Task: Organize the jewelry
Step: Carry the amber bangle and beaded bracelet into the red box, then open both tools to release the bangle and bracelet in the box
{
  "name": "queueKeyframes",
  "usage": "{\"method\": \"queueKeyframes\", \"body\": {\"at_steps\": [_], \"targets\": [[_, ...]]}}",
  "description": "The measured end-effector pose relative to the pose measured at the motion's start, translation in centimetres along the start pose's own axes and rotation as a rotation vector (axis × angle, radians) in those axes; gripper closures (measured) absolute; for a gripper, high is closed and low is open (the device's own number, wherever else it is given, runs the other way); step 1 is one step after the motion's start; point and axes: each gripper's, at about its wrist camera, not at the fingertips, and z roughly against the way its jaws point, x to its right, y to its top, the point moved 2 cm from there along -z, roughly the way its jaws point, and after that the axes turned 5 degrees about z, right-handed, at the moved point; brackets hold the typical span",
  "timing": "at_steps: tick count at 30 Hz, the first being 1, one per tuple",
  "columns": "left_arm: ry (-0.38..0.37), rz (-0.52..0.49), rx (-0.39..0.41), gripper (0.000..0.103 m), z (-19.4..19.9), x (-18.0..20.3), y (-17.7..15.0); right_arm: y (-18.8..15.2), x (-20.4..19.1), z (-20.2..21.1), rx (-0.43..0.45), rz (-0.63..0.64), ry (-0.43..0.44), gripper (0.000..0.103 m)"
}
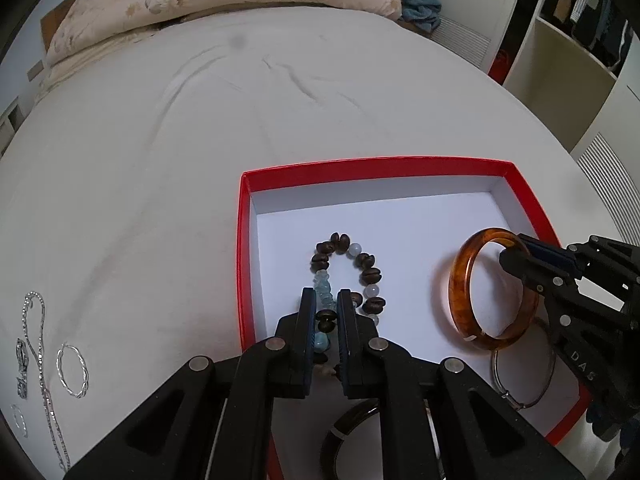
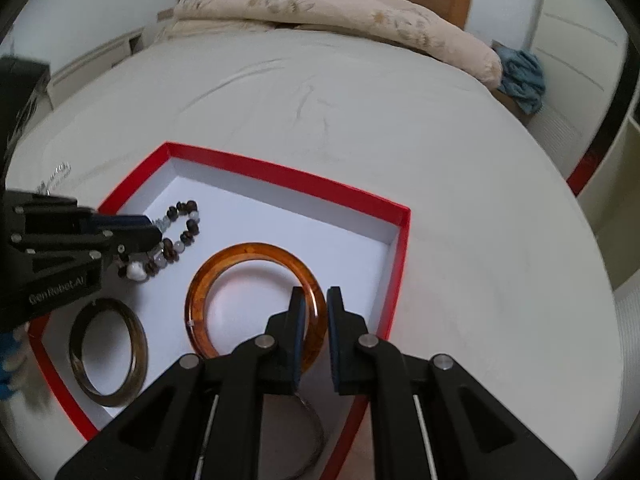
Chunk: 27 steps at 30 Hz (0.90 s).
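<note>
Low in the frame, the left hand-held gripper [image 1: 325, 312] pinches a beaded bracelet [image 1: 348, 276] inside the red box [image 1: 244, 240]. At right, the right hand-held gripper [image 1: 510, 250] clamps an amber bangle [image 1: 460, 280]. Silver chains [image 1: 40, 344] lie on the bed [image 1: 160, 140] at lower left.

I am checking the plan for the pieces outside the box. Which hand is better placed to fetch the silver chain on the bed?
Probably the left. The silver chain lies left of the red box, on the left gripper's side, though it must first release the bead bracelet.

Red-rimmed white box [image 1: 242, 240], mottled amber bangle [image 1: 460, 284], dark brown and pale blue bead bracelet [image 1: 370, 268].
</note>
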Motion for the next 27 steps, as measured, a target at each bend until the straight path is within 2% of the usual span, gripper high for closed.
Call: {"method": "queueKeyframes", "body": {"at_steps": [4,6,8,9,10,16,21,27], "targets": [[-0.012,-0.018,0.013,0.091,0.5,0.2,-0.1,-0.1,-0.6,-0.1,-0.007,0.036,-0.019,0.091],[-0.027,-0.013,0.017,0.091,0.8,0.0,-0.3,-0.1,-0.7,0.0,-0.004,0.038,-0.019,0.087],[-0.039,-0.005,0.026,0.085,1.3,-0.1,-0.3,-0.2,-0.7,0.3,0.006,0.033,-0.022,0.074],[-0.043,-0.001,0.033,0.078,1.8,-0.1,-0.2,-0.3,-0.7,0.8,0.017,0.029,-0.017,0.073],[-0.045,0.001,0.039,0.076,2.1,-0.3,-0.3,-0.2,-0.4,1.2,0.025,0.026,-0.016,0.073],[-0.038,-0.022,0.103,0.076,7.1,-0.4,-1.1,-0.9,-0.1,4.9,0.080,-0.040,-0.003,0.072],[-0.004,-0.062,0.163,0.071,12.7,-0.2,-2.7,-1.9,-0.7,9.3,0.122,-0.106,0.020,0.073],[0.043,-0.078,0.199,0.071,18.0,-0.5,-4.9,-3.3,-1.9,14.0,0.145,-0.170,0.043,0.072]]}}
